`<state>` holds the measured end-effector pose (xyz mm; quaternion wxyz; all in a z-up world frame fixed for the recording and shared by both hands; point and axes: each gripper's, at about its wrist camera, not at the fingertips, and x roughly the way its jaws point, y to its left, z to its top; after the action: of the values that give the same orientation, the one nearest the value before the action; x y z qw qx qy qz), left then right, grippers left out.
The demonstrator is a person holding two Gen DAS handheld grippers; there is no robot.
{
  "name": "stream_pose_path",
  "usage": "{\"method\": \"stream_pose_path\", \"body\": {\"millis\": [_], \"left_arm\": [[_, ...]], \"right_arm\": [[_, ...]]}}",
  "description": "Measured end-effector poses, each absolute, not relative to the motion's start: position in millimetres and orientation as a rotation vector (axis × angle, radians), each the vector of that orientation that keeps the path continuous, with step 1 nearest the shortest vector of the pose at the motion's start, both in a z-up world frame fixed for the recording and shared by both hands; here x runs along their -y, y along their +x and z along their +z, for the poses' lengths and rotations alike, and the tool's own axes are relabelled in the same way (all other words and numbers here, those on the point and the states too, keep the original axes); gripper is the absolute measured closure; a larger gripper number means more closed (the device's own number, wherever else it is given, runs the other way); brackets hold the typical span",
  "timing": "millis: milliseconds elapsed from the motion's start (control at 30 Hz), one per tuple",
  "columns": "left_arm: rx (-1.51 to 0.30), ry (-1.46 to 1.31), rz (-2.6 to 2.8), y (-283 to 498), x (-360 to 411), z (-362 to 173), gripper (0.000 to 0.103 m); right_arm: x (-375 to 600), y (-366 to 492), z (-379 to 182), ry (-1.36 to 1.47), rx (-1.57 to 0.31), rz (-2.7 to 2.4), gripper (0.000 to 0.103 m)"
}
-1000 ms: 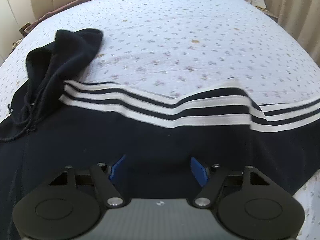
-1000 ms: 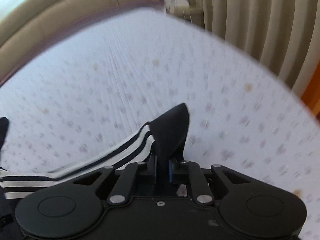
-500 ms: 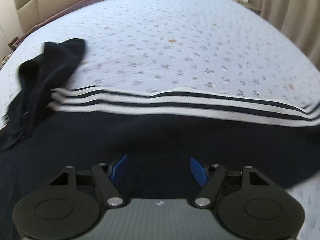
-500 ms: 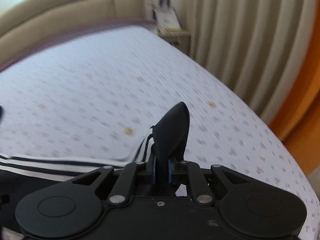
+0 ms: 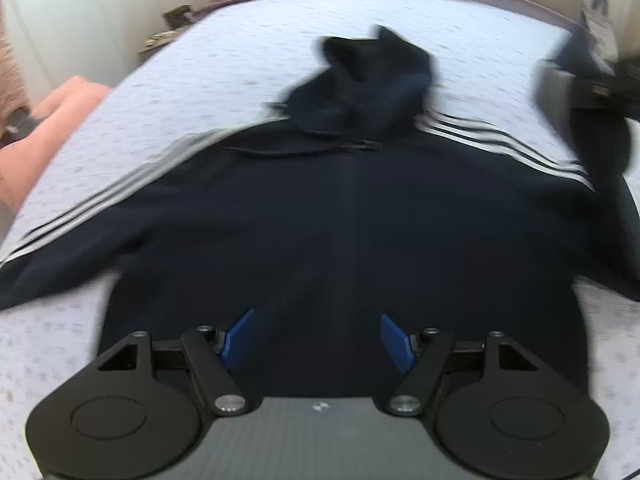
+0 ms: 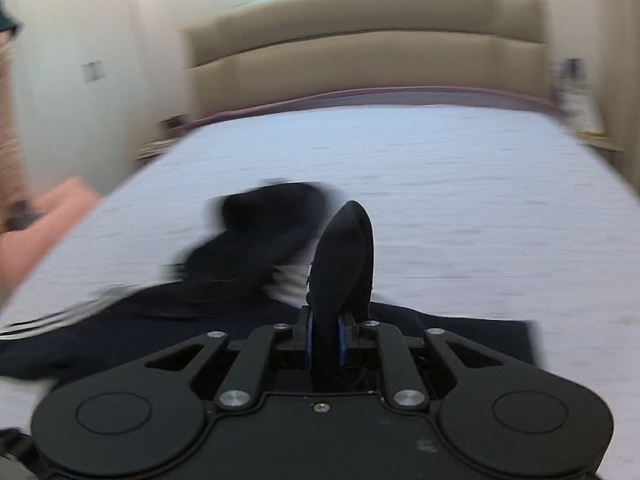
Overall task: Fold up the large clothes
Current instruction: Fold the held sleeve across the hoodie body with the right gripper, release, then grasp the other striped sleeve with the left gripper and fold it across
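Note:
A dark navy hoodie (image 5: pixel 340 216) with white sleeve stripes lies spread on the bed, its hood (image 5: pixel 368 72) bunched at the far end. My left gripper (image 5: pixel 316 336) is open and empty, hovering over the hoodie's lower body. My right gripper (image 6: pixel 326 336) is shut on the cuff (image 6: pixel 344 256) of the right sleeve, which sticks up between the fingers. In the left wrist view the right gripper (image 5: pixel 600 88) shows at the far right, lifting that sleeve (image 5: pixel 600 148) above the bed. Both views are motion-blurred.
The bed (image 5: pixel 240 72) has a pale dotted sheet and a beige padded headboard (image 6: pixel 360 60). A pink pillow or blanket (image 5: pixel 44 128) lies at the left edge. Nightstands (image 6: pixel 580 120) stand at both far corners. White wardrobe doors (image 5: pixel 72 12) are at left.
Both views have swung left; the whole hoodie and hood are now in front. The right gripper, still holding the cuff, has carried the sleeve up and inward toward the hoodie's body.

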<state>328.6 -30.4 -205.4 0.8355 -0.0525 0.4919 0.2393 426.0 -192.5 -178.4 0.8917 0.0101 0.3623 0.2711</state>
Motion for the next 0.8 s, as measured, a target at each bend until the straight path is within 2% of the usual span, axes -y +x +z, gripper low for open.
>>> {"method": "stream_pose_path", "body": {"millis": [33, 67, 100, 133, 300, 333, 400, 433, 467, 567, 667, 733, 800], "left_arm": [[-1.039, -0.113, 0.52, 322.0, 14.2, -204.3, 0.032], [-1.037, -0.117, 0.525, 314.6, -4.4, -203.6, 0.032], [-1.035, -0.12, 0.527, 306.8, -18.1, -204.0, 0.032], [-1.032, -0.125, 0.528, 299.5, -31.1, -204.9, 0.032], [-1.043, -0.207, 0.43, 281.0, -81.5, -220.7, 0.031], [-1.035, -0.22, 0.403, 281.9, -87.2, -223.5, 0.031], [-1.0, -0.245, 0.353, 289.6, -94.7, -228.1, 0.031], [-0.985, -0.256, 0.33, 295.5, -96.1, -231.5, 0.031], [-0.966, -0.27, 0.303, 302.0, -96.0, -234.7, 0.031], [-0.927, -0.361, 0.199, 326.8, -101.5, -246.8, 0.028], [-0.962, -0.431, 0.066, 347.8, -101.5, -267.7, 0.027], [-0.99, -0.49, 0.022, 356.1, -102.2, -285.4, 0.027], [-0.961, -0.522, 0.023, 357.4, -102.2, -292.3, 0.022]], "right_arm": [[169.5, 420.8, -177.0, 0.033, -0.763, 0.603, 0.074], [147.4, 416.3, -176.1, 0.052, -0.774, 0.657, 0.047], [130.8, 411.6, -178.5, 0.072, -0.785, 0.715, 0.033], [121.4, 406.5, -181.8, 0.083, -0.778, 0.747, 0.025], [129.0, 393.0, -212.6, -0.107, -0.769, 0.592, 0.026], [141.4, 395.9, -222.6, -0.135, -0.785, 0.52, 0.027], [162.3, 403.9, -242.2, -0.18, -0.832, 0.388, 0.052], [171.8, 409.3, -251.5, -0.189, -0.862, 0.341, 0.082], [178.1, 413.3, -259.0, -0.187, -0.885, 0.31, 0.093], [193.2, 417.4, -274.8, -0.154, -0.93, 0.257, 0.093], [189.9, 417.3, -298.2, -0.136, -1.021, 0.244, 0.093], [183.0, 412.5, -300.2, -0.152, -1.004, 0.231, 0.091], [178.0, 409.1, -299.0, -0.192, -0.995, 0.227, 0.09]]}}
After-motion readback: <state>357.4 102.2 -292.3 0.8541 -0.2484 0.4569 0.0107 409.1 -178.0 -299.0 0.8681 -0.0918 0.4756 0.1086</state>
